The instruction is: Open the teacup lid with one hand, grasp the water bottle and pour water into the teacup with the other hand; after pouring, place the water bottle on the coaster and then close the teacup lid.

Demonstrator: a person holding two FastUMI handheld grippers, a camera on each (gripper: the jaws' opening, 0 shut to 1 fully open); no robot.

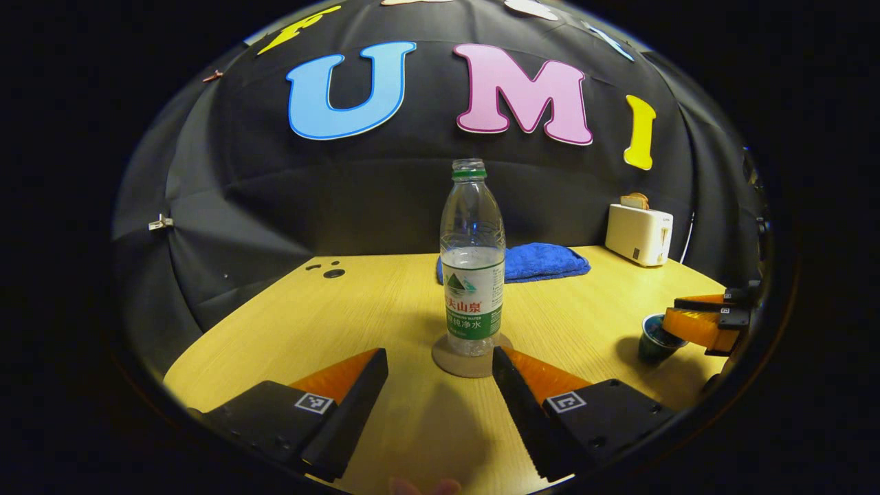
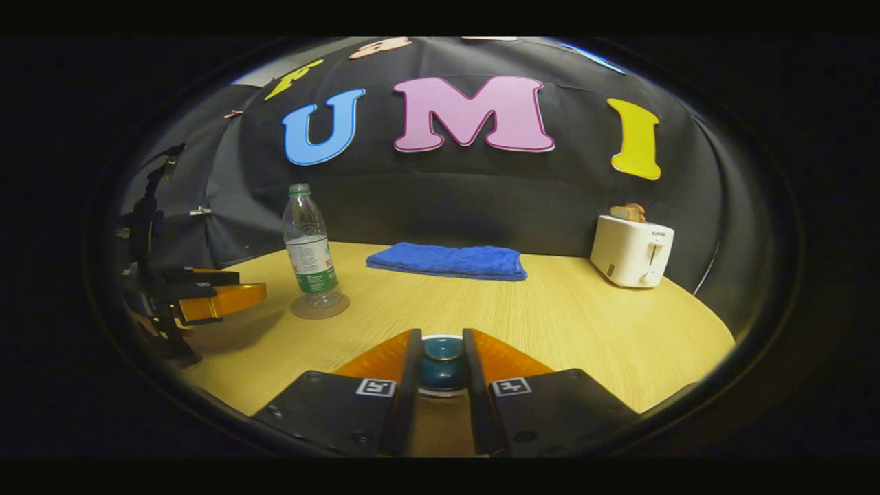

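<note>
Teacup (image 2: 442, 368) w/ lid knob is sitting between right gripper (image 2: 442, 364) fingers, which are pressing narrow on the knob. Water bottle (image 1: 472, 258), capless, is standing upright on coaster (image 1: 470, 361) mid-table (image 1: 330, 323). Left gripper (image 1: 440, 375) is hanging wide open, just short of bottle, gripping nothing.

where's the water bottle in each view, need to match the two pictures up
Left gripper view: the water bottle stands upright at centre, on the coaster, just ahead of the open left gripper.
Right gripper view: the water bottle stands left of centre on the coaster, beyond the left gripper.
Shared landmark: the blue towel behind it, near the wall.
</note>
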